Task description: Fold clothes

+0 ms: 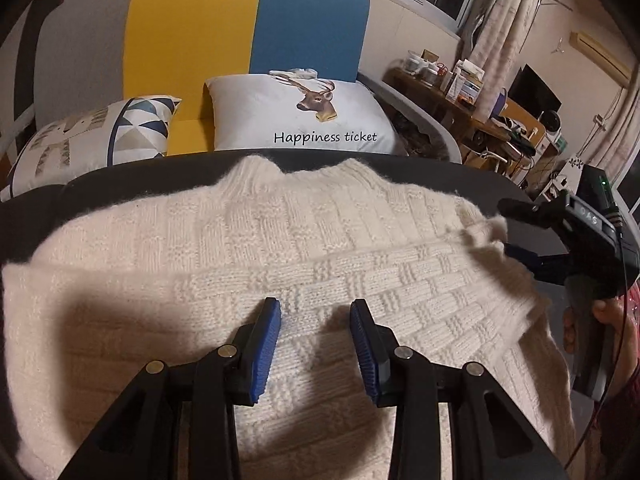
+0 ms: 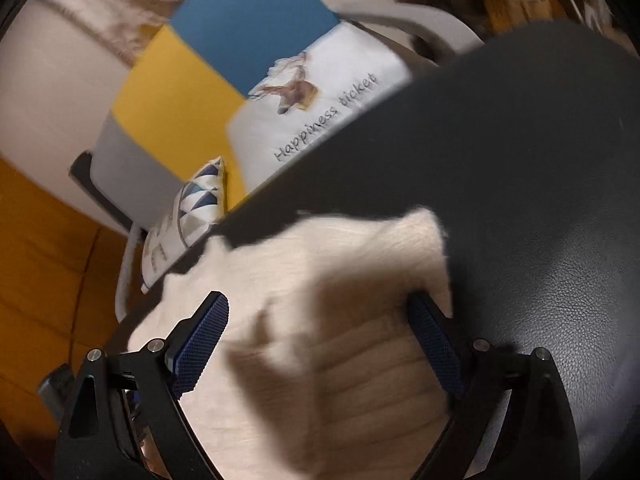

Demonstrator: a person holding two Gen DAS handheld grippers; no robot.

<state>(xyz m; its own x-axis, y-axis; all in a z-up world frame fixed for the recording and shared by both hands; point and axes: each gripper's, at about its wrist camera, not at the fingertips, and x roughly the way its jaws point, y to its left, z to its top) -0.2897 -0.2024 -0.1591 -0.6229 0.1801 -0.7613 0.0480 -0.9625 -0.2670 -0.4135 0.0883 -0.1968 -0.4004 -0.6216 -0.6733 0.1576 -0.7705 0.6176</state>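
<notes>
- The cream sweater (image 1: pixel 280 240) is spread on the dark surface (image 2: pixel 520 160), a flap laid across it.
- Left claw (image 1: pixel 316 320) is kept wide above the sweater.
- Right claw (image 2: pixel 320 320) is held wide around the sweater's edge; only fuzz may be pinched, so the flap could be dropped crooked.

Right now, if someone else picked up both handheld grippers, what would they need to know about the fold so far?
Left gripper: open, jaws apart over the folded-in sleeve of the cream basket-weave knit sweater, gripping nothing.
Right gripper: open wide, straddling the sweater's right edge; the view is blurred, so contact is unclear.
The sweater lies spread on the black leather-look surface, collar toward the white deer-print pillow.
Done: one sleeve appears folded across the body.
Left: probably the other side, then folding the body; its lower part is out of view.
</notes>
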